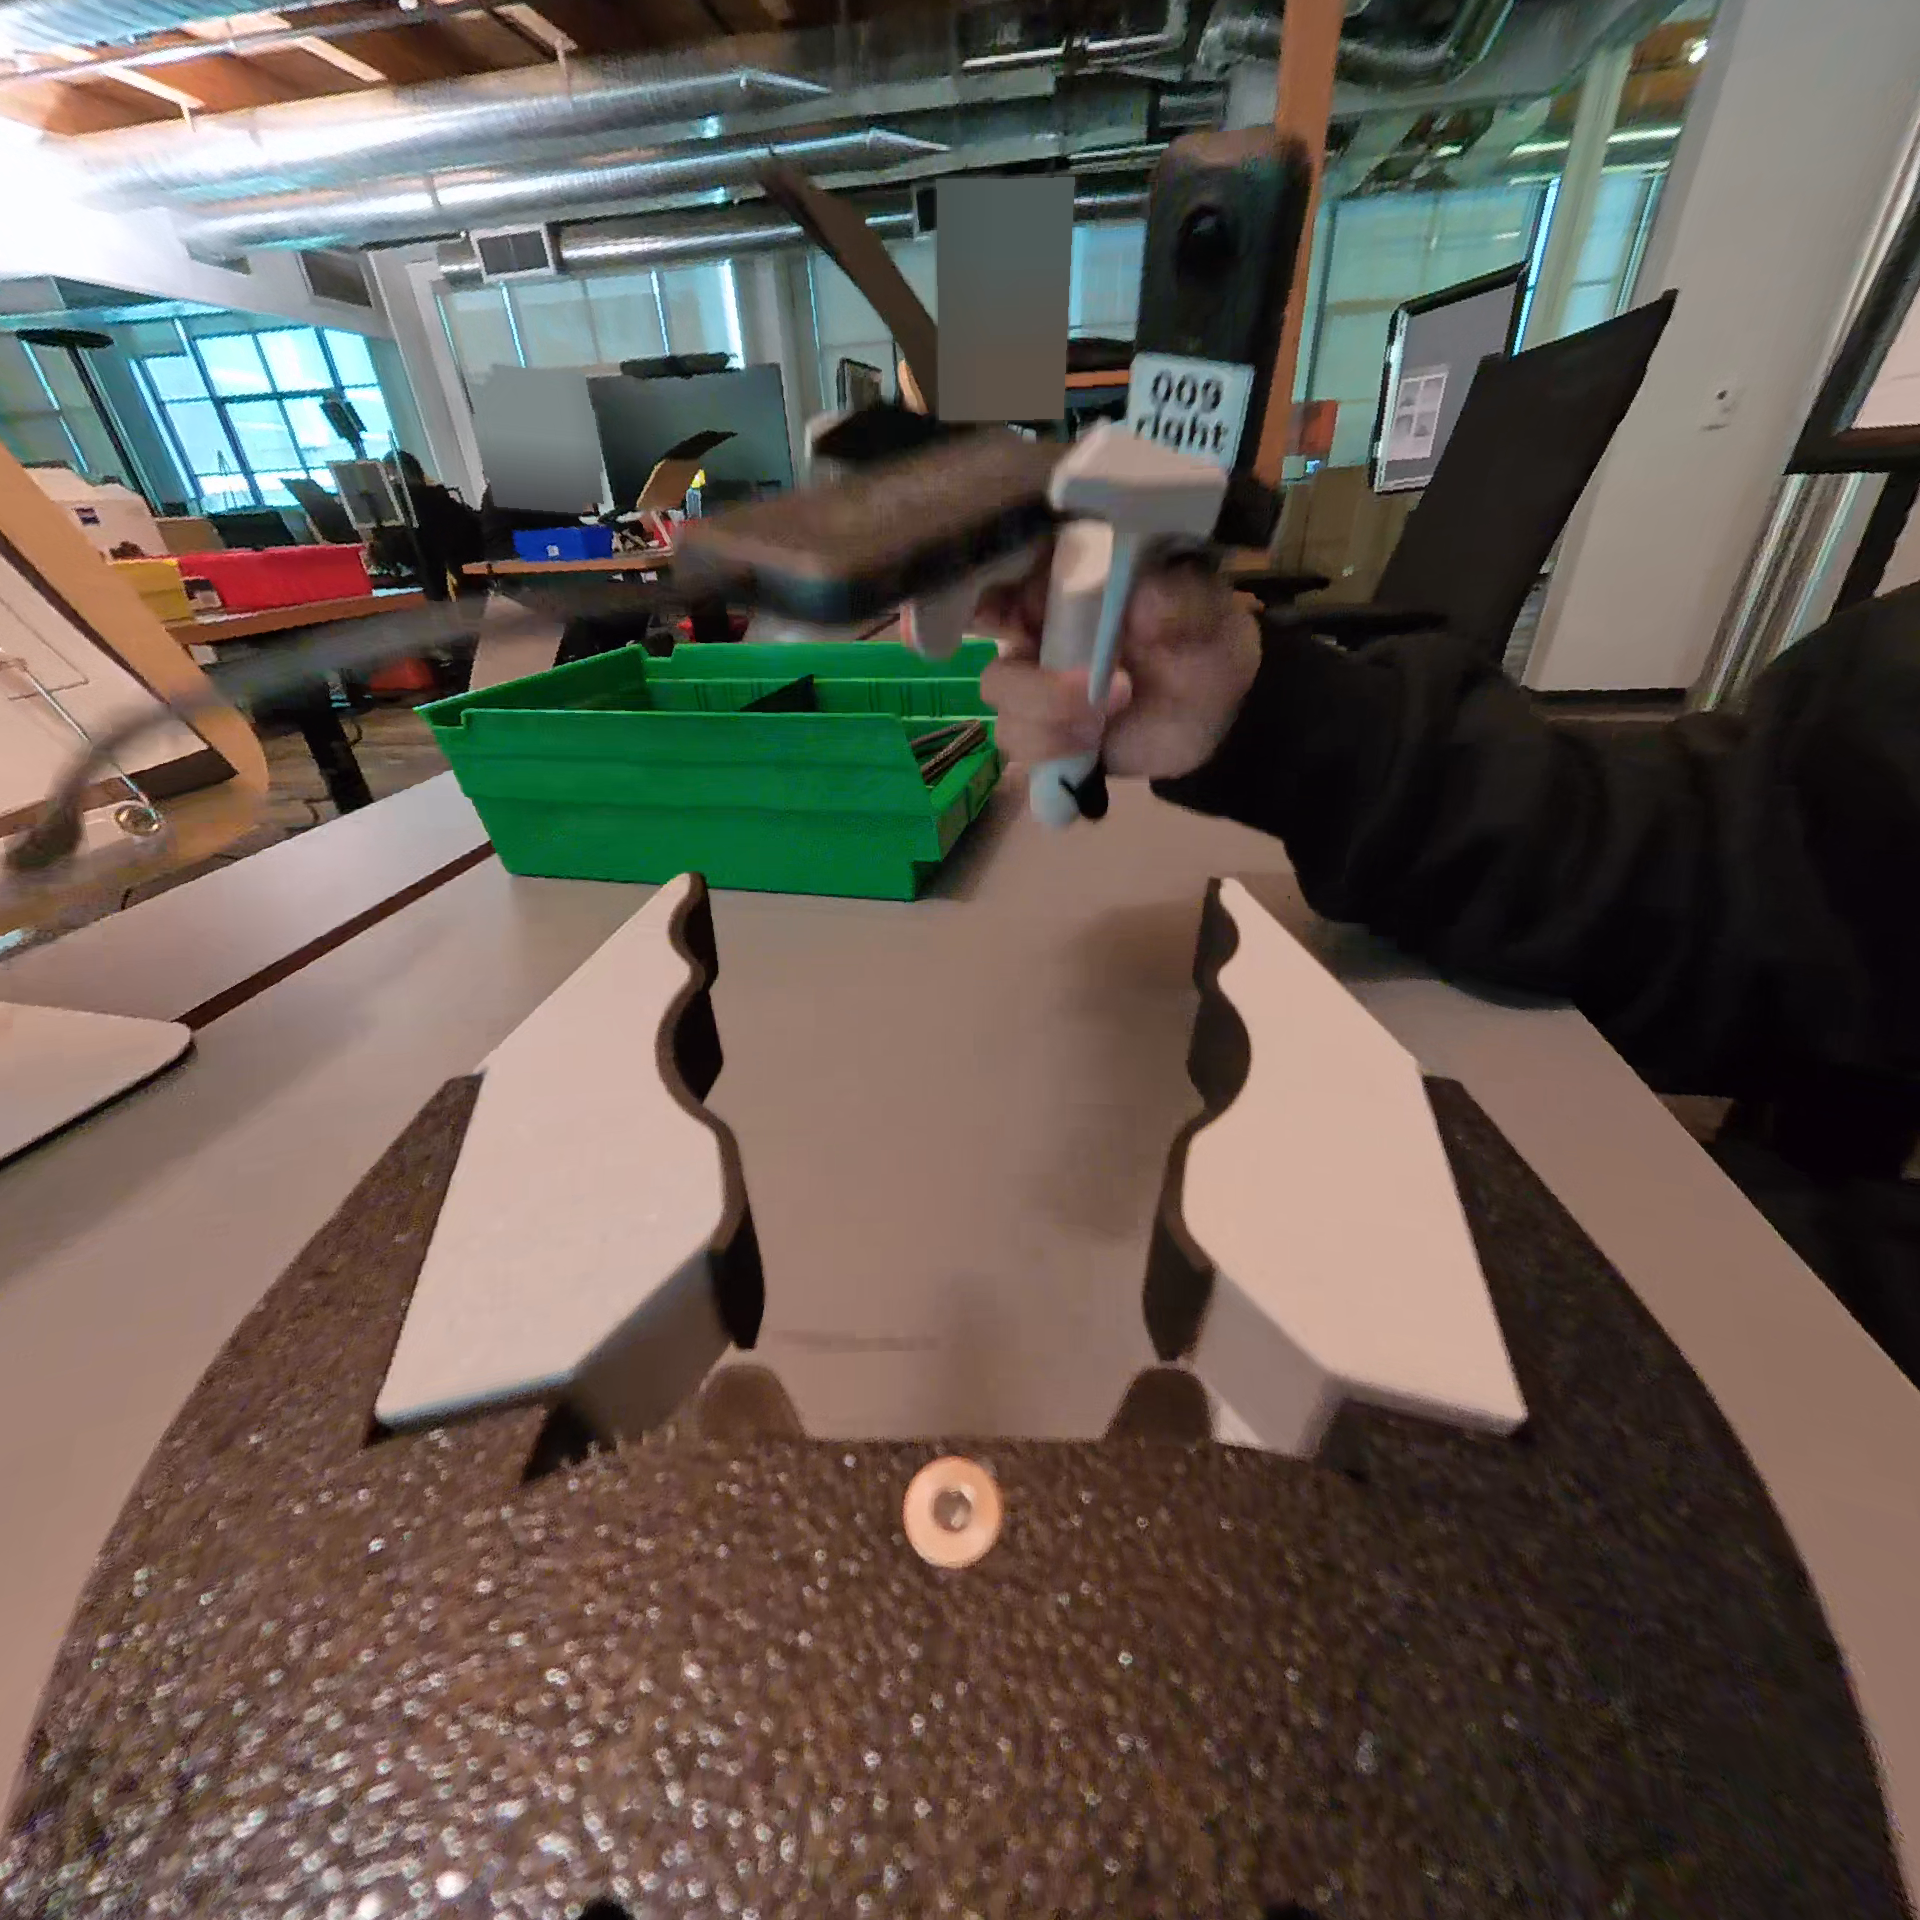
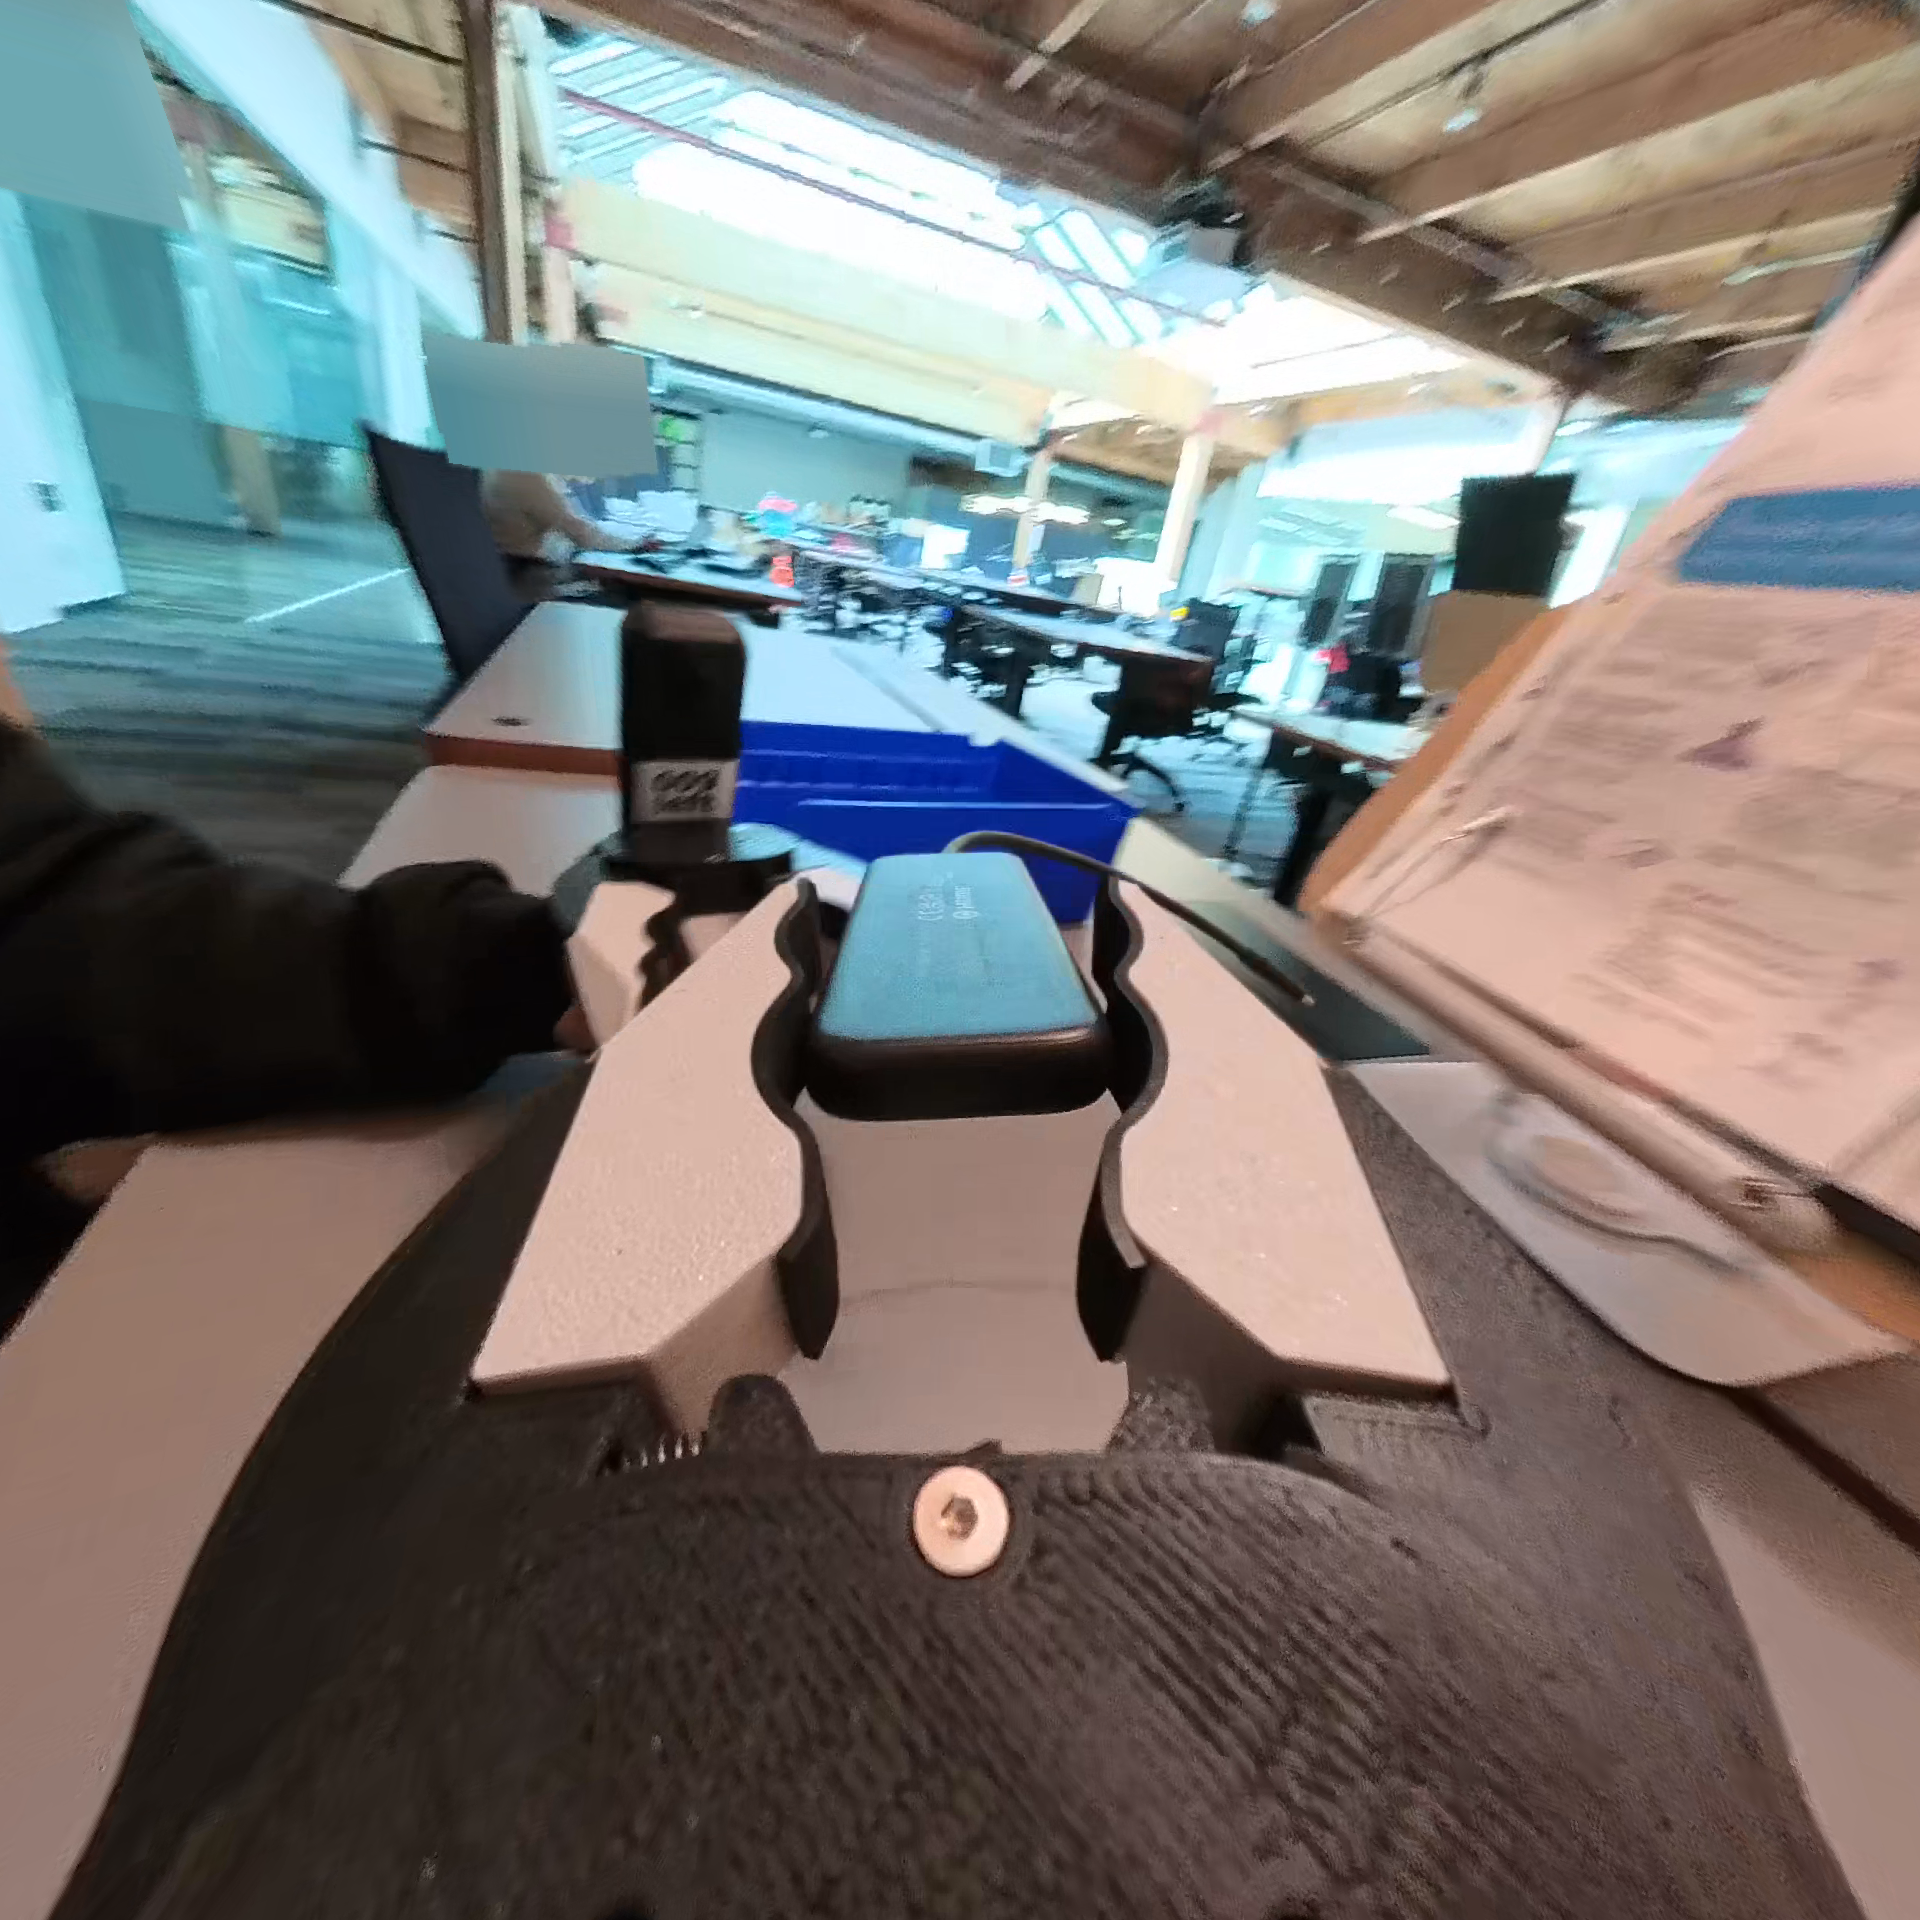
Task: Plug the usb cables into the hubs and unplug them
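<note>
Black hub (image 2: 951, 961) was pinched flat between the right tongs (image 2: 954, 914), lifted clear of the surface, its thin cable (image 2: 1164, 894) trailing off to the right. Left tongs (image 1: 956, 914) gaped wide with nothing in them, low over the grey surface (image 1: 935, 1143). Green bin (image 1: 707, 769) sat just beyond them, holding dark cables. Blue bin (image 2: 914, 790) stood behind the hub. Both views were motion-blurred.
</note>
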A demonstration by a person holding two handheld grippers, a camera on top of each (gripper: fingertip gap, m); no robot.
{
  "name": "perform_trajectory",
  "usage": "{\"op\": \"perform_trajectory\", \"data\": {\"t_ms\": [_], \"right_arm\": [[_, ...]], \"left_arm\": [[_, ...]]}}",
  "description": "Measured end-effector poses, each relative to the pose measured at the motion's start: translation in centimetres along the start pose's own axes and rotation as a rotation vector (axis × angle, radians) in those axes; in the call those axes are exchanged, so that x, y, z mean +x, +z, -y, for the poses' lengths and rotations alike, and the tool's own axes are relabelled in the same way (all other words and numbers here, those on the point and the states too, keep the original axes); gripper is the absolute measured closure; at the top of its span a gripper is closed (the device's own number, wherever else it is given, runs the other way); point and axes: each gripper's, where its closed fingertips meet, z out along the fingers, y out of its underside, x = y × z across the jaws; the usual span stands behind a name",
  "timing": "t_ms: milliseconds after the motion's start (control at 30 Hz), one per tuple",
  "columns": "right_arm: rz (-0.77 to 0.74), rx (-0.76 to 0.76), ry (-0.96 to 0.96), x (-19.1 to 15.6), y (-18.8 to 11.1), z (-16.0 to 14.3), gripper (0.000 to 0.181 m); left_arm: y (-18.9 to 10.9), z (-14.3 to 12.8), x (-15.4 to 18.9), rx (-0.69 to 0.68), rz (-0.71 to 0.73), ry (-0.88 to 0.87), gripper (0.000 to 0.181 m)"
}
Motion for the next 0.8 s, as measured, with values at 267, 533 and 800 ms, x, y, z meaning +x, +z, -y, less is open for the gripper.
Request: {"op": "perform_trajectory", "data": {"t_ms": [267,533,800], "right_arm": [[-0.457,-0.338,-0.3,11.7,-7.5,6.3,0.129],[-0.636,-1.103,-0.118,23.5,-16.9,0.7,0.128],[-0.509,-1.706,0.029,26.4,-19.8,-5.9,0.129]], "left_arm": [[-0.7,0.3,-1.5,0.024,0.072,-0.022,0.096],[-0.4,-0.3,-1.4,-0.005,0.059,-0.052,0.1],[0.0,-1.2,-1.2,-0.019,0.024,-0.107,0.104]]}}
